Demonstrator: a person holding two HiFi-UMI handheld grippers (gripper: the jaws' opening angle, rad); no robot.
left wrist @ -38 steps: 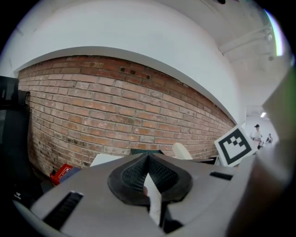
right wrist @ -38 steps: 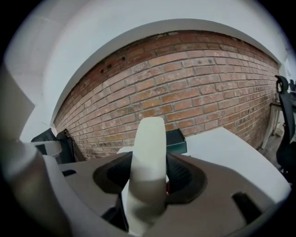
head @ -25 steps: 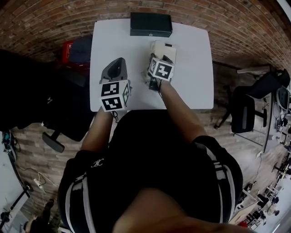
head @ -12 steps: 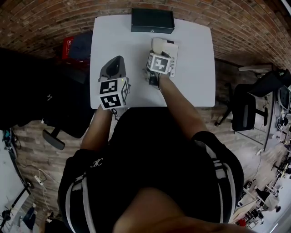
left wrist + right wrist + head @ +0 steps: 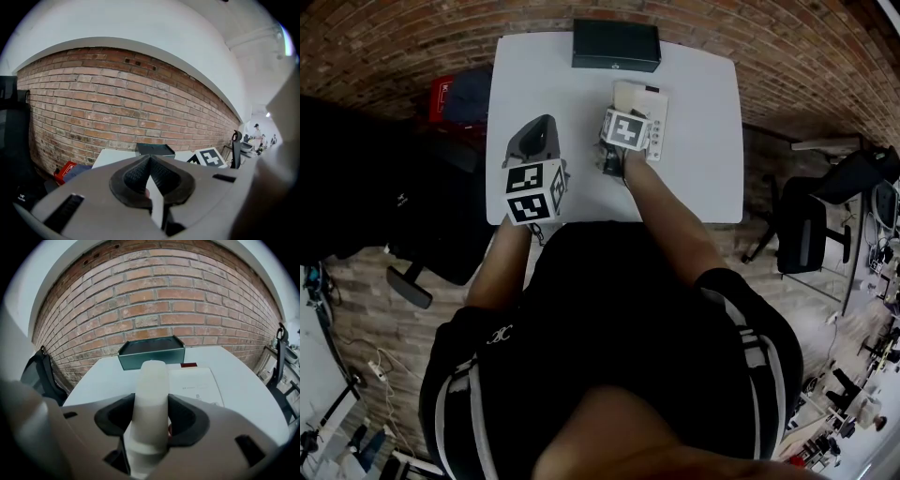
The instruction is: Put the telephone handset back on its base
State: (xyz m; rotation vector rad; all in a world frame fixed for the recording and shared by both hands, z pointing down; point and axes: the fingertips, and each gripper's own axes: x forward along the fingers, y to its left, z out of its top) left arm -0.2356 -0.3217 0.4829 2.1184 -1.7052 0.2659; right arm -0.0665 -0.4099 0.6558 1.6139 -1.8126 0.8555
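A cream telephone handset (image 5: 151, 380) stands between the jaws of my right gripper (image 5: 151, 419), and the pads press on both its sides. The flat white telephone base (image 5: 194, 385) lies on the table just ahead and to the right of it. In the head view the right gripper (image 5: 624, 120) hangs over the left part of the base (image 5: 656, 117); its marker cube hides the handset. My left gripper (image 5: 536, 139) rests over the table's left half, apart from the phone. Its pads (image 5: 133, 180) meet at the tip with nothing in them.
A dark green box (image 5: 151, 351) sits at the table's far edge, behind the base, also in the head view as the box (image 5: 616, 45). The white table (image 5: 703, 150) stands against a brick wall. A black chair (image 5: 422, 234) is left, another chair (image 5: 806, 225) right.
My right gripper has carried the handset a little forward, closer over the base. The left gripper has stayed where it was.
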